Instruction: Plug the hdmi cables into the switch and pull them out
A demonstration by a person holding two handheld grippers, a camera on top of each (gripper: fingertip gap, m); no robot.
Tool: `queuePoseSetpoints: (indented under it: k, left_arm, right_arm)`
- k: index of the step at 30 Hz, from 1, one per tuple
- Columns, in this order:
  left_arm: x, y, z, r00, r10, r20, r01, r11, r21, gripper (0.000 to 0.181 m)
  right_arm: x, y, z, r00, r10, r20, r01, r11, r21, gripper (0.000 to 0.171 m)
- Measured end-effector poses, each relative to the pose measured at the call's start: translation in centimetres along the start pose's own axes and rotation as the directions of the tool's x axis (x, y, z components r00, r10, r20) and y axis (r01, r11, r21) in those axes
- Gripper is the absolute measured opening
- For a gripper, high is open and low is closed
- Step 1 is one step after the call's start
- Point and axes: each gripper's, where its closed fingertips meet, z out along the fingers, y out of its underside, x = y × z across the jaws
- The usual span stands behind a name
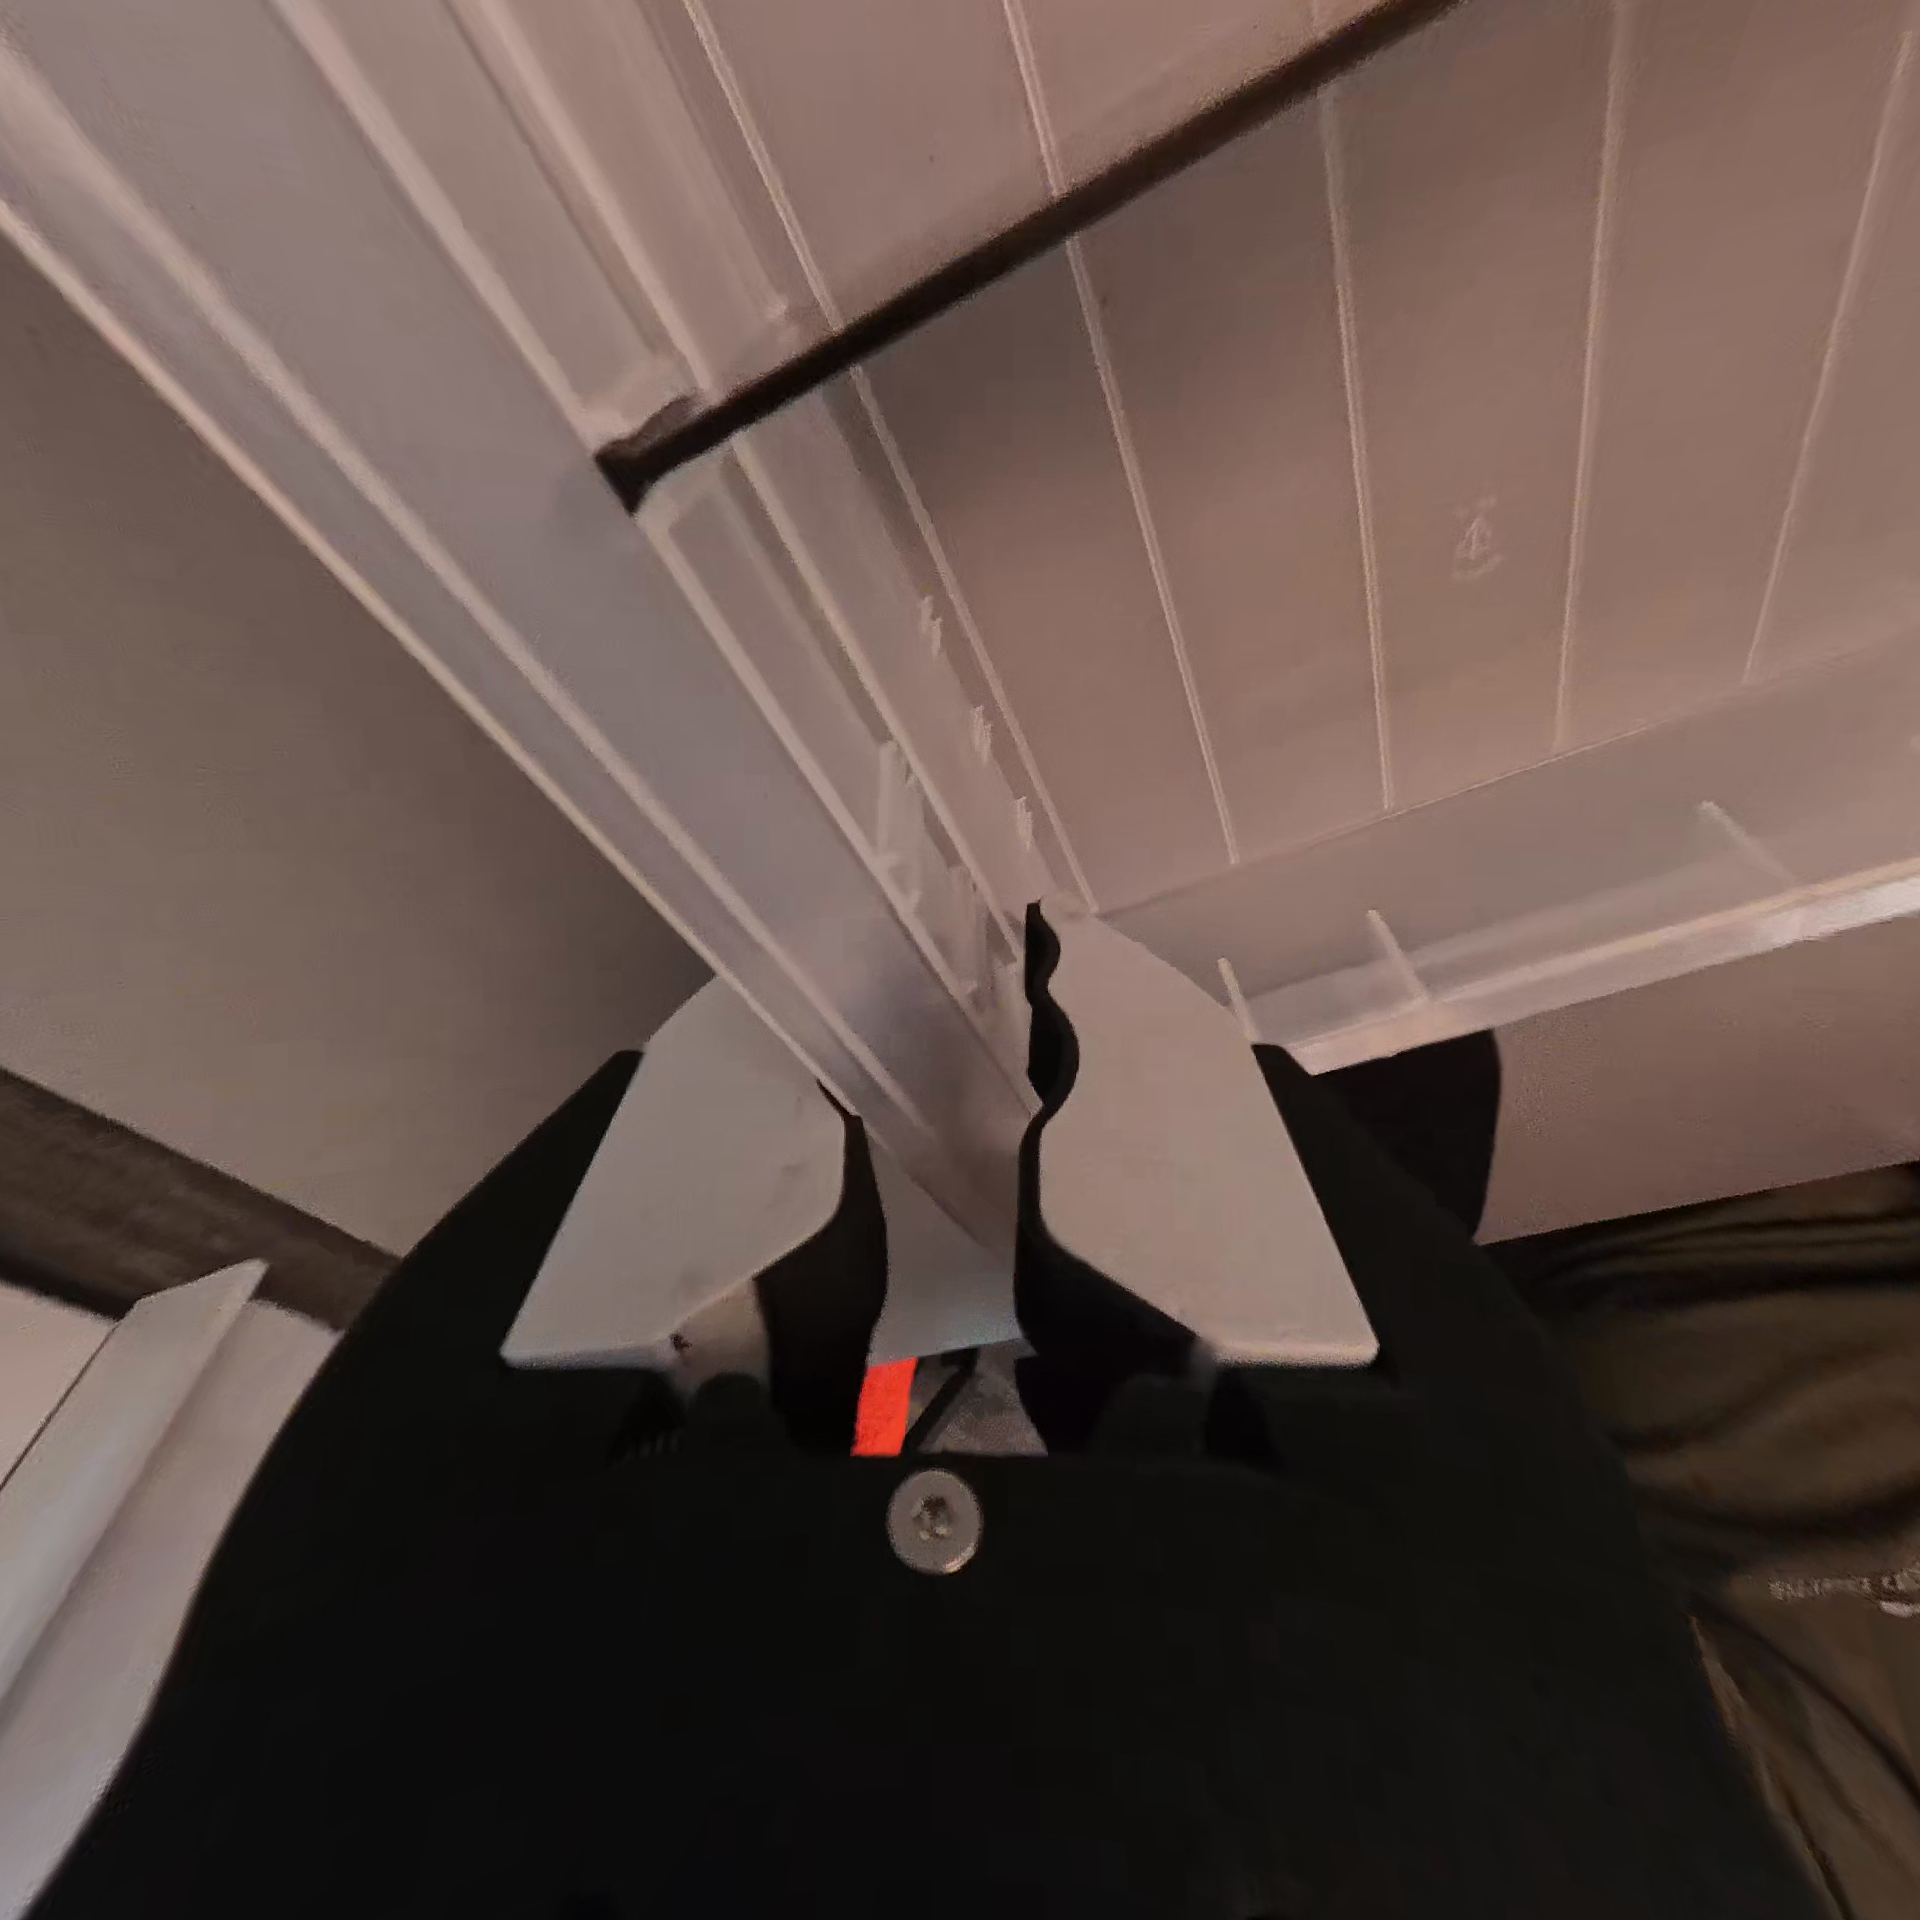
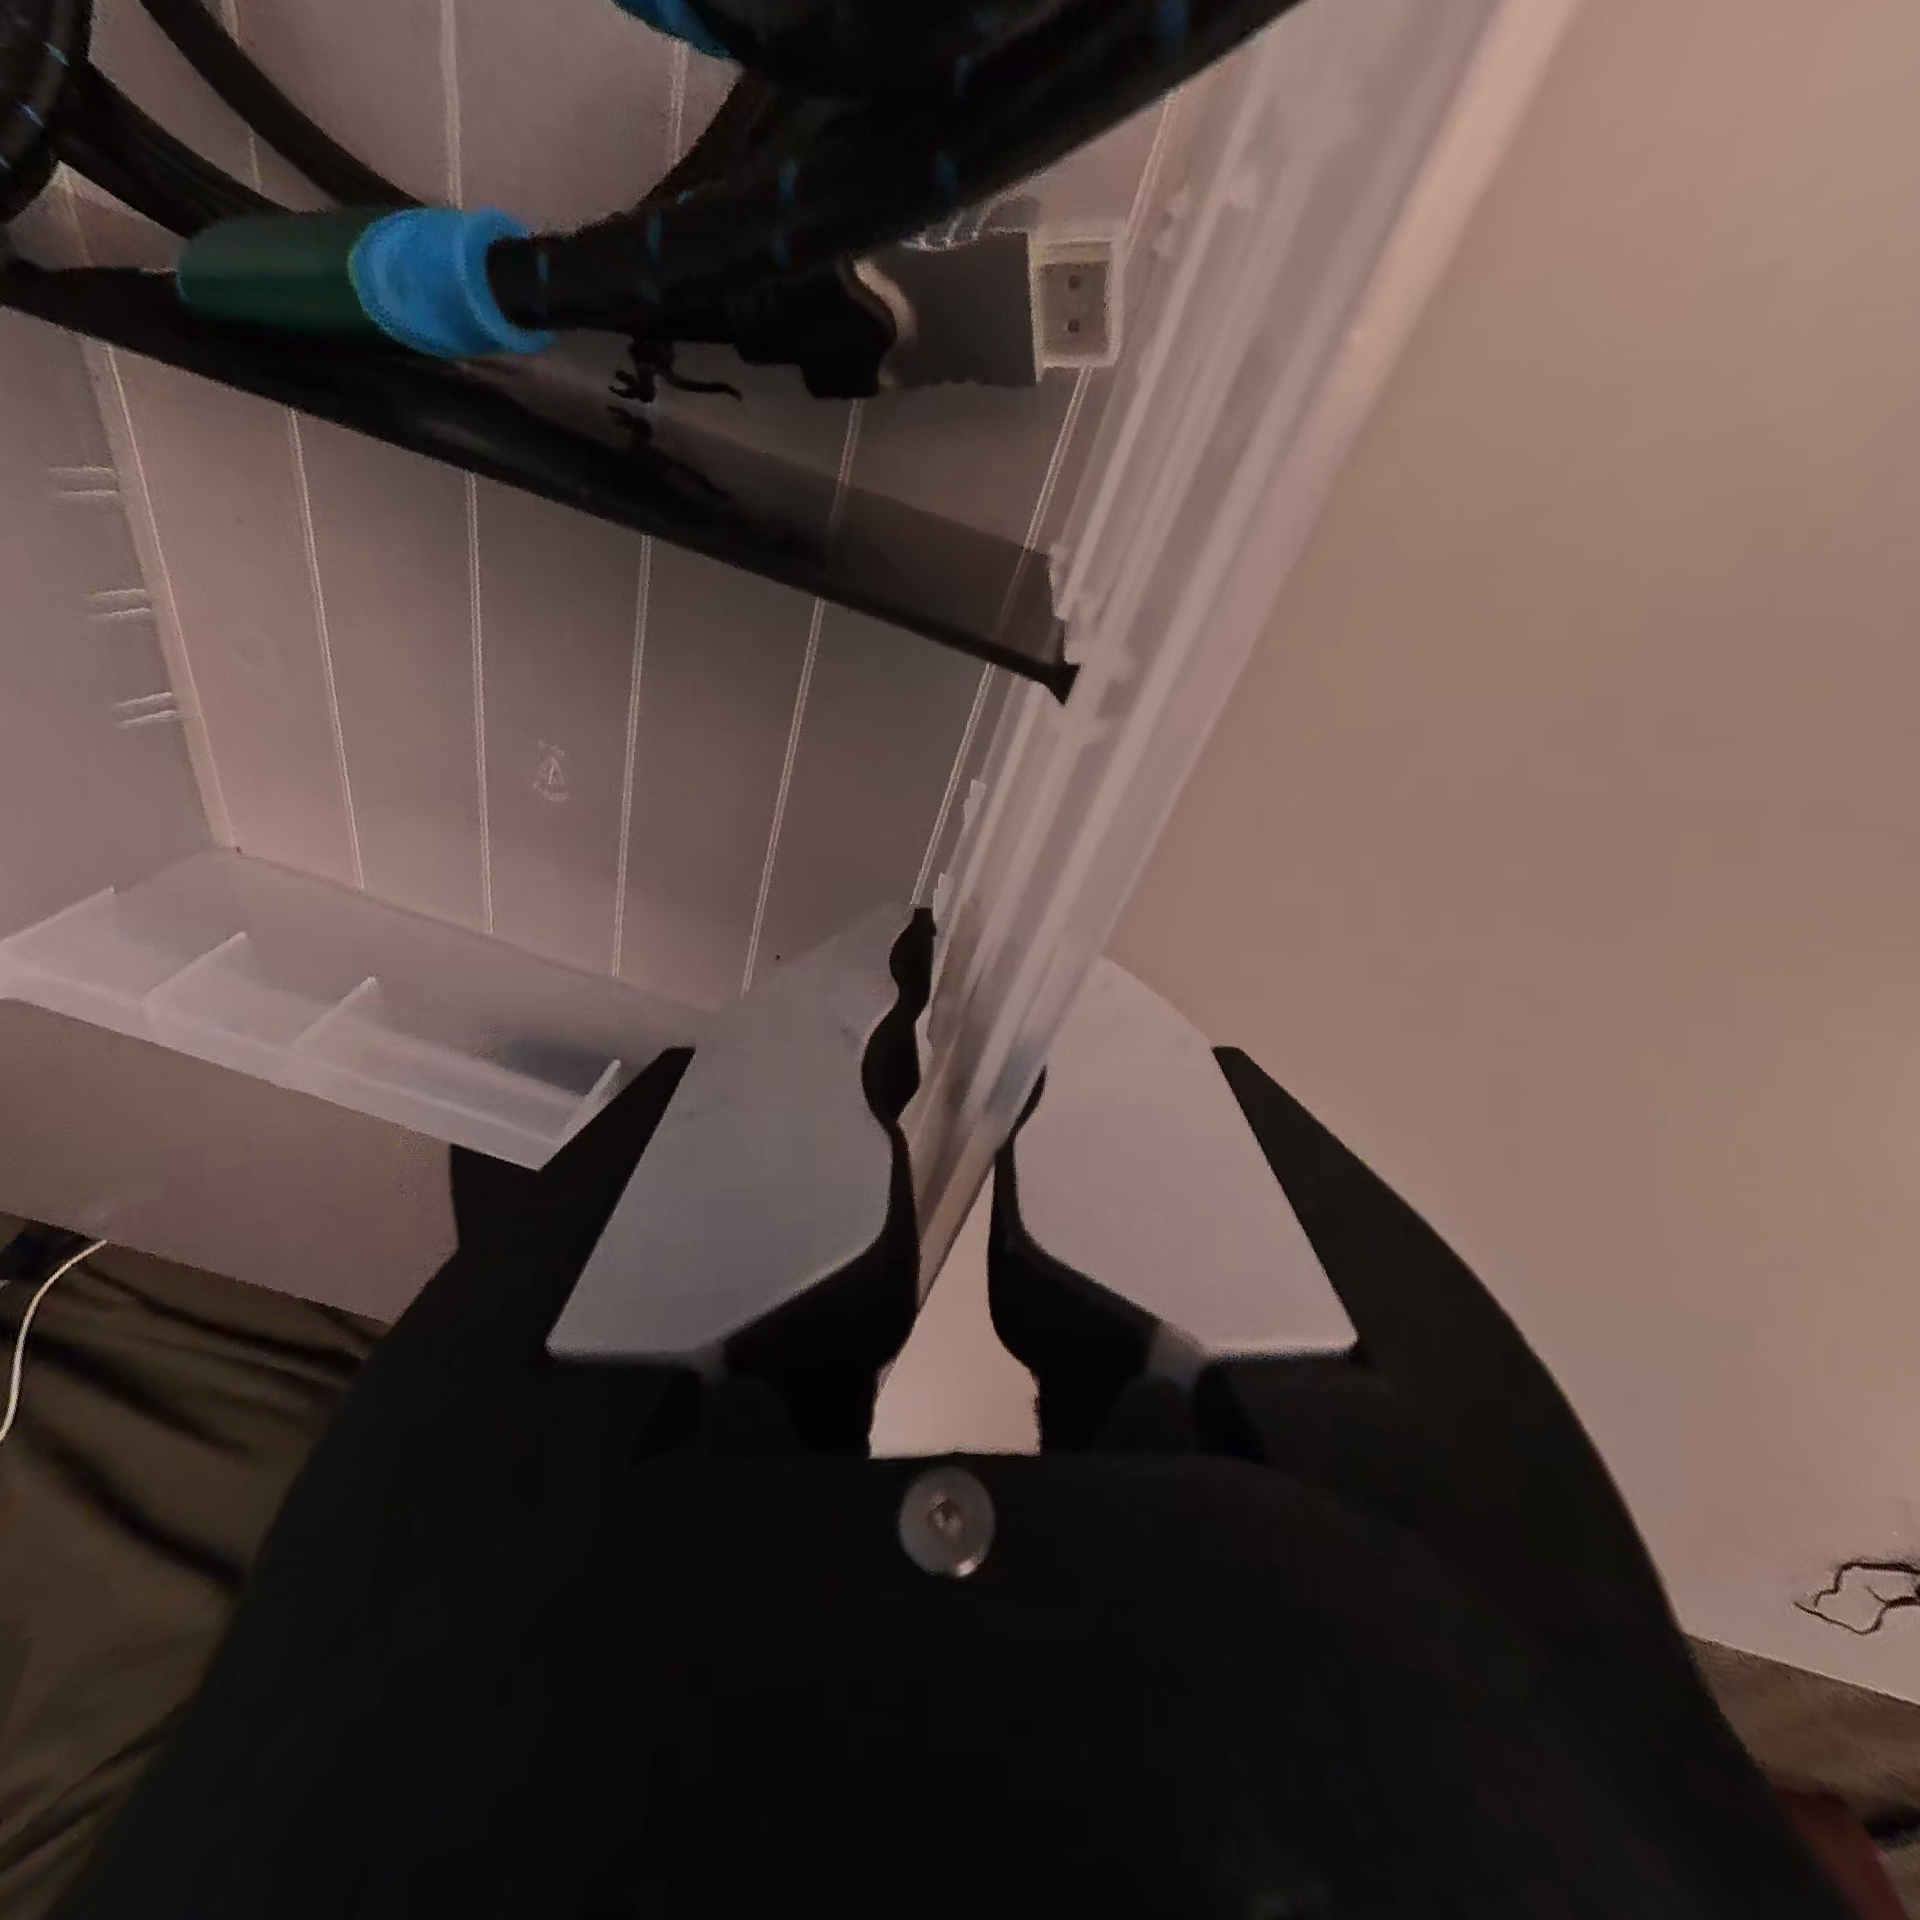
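Observation:
A clear plastic box (image 1: pixel 1299 520) fills both views. My left gripper (image 1: pixel 997 997) is shut on the box's left rim (image 1: pixel 727 727). My right gripper (image 2: pixel 966 997) is shut on its right rim (image 2: pixel 1049 831). Inside the box, in the right wrist view, lie black braided HDMI cables (image 2: pixel 831 135), a green plug with a blue collar (image 2: pixel 312 275) and a grey plug (image 2: pixel 997 312). A flat black strip (image 2: pixel 623 488) crosses the box floor and also shows in the left wrist view (image 1: pixel 935 281). No switch is identifiable.
The box stands on a pale tabletop (image 2: pixel 1558 727). The box's near handle ledge (image 2: pixel 312 1008) faces me. Olive cloth shows below it in the left wrist view (image 1: pixel 1714 1403) and in the right wrist view (image 2: pixel 156 1403). A thin black wire (image 2: pixel 1860 1579) lies at the right.

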Motion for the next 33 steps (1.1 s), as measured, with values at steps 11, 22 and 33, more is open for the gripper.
queuePoseSetpoints:
  k: [11, 22, 33]
  left_arm:
    - [5.9, -2.1, -0.3, 0.974, 0.168, 0.155, -0.154, 0.983, -0.095, 0.056]
    - [5.7, -1.0, -6.3, 0.968, 0.102, 0.228, -0.148, 0.969, 0.197, 0.065]
    - [5.8, 0.1, -12.5, 0.922, 0.008, 0.388, -0.2, 0.866, 0.458, 0.065]
  right_arm:
    - [-7.3, -1.8, 1.2, 0.997, -0.078, 0.026, 0.081, 0.992, -0.097, 0.008]
    - [-7.0, -1.2, -2.6, 0.99, 0.004, 0.138, -0.005, 1.0, 0.004, 0.028]
    - [-16.6, -3.4, -15.1, 0.962, -0.263, -0.07, 0.253, 0.769, 0.586, 0.023]
